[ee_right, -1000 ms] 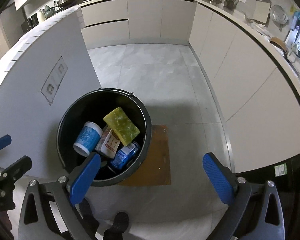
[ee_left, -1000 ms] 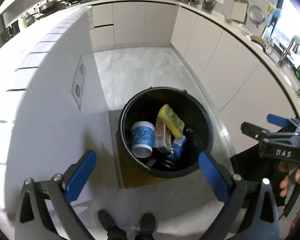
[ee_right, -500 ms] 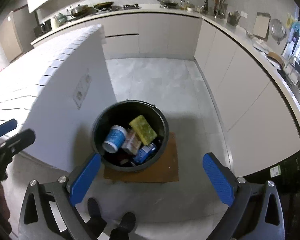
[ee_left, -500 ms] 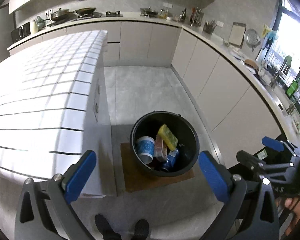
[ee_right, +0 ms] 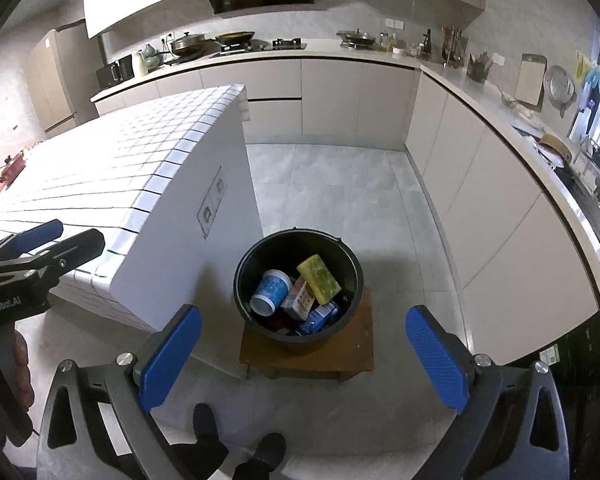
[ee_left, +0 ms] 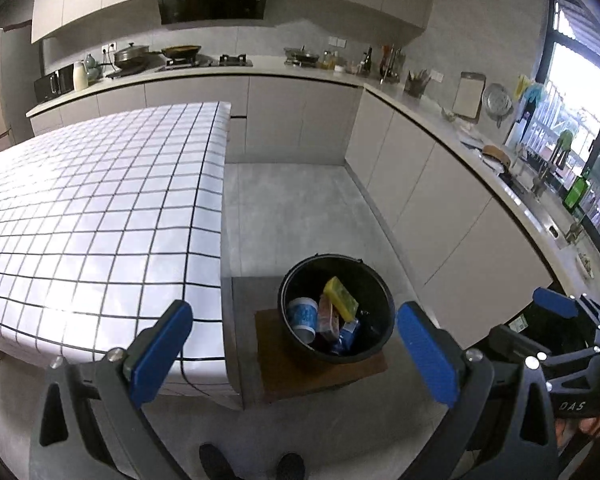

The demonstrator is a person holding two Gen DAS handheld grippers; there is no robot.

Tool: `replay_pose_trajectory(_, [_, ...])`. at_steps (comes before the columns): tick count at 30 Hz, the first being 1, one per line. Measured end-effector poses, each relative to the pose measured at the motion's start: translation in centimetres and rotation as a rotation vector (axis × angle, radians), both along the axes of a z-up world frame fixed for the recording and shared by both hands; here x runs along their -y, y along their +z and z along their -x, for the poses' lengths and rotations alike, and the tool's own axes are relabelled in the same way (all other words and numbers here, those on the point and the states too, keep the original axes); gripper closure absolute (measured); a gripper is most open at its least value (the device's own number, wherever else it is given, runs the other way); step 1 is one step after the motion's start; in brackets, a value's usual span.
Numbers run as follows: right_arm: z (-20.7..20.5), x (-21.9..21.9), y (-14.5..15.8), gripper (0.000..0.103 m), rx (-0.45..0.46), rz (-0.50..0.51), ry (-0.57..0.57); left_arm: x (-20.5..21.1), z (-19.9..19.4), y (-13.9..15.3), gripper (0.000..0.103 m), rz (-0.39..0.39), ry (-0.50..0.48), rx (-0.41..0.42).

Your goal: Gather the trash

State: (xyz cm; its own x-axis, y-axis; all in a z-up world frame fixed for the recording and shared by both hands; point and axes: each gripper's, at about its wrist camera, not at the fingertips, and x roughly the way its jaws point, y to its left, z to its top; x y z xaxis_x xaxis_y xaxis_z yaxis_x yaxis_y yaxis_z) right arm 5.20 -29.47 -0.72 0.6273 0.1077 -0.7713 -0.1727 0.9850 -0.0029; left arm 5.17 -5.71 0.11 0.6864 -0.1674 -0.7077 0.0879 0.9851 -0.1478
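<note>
In the left wrist view, the left gripper (ee_left: 296, 350) has its fingers wide open and holds nothing, and the black bucket (ee_left: 374, 344) sits on a little wooden stool (ee_left: 296, 380) on the floor beside the tiled surface (ee_left: 100, 208). In the right wrist view, the right gripper (ee_right: 302, 358) is wide open and empty too. The bucket holds a yellow sponge (ee_right: 318, 274), a paper cup (ee_right: 270, 292) and a small carton (ee_right: 300, 300), which all look light; the sponge looks squashy, best pinched by its sides, and the cup would crush if squeezed hard.
</note>
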Motion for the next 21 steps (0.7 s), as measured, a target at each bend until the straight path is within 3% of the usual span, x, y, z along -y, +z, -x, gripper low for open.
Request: replay_pose_trajectory(21, [2.6, -2.6, 3.0, 0.000, 0.074, -0.020, 0.010, -1.4, 1.9, 2.5, 0.000, -0.014, 0.002, 0.108])
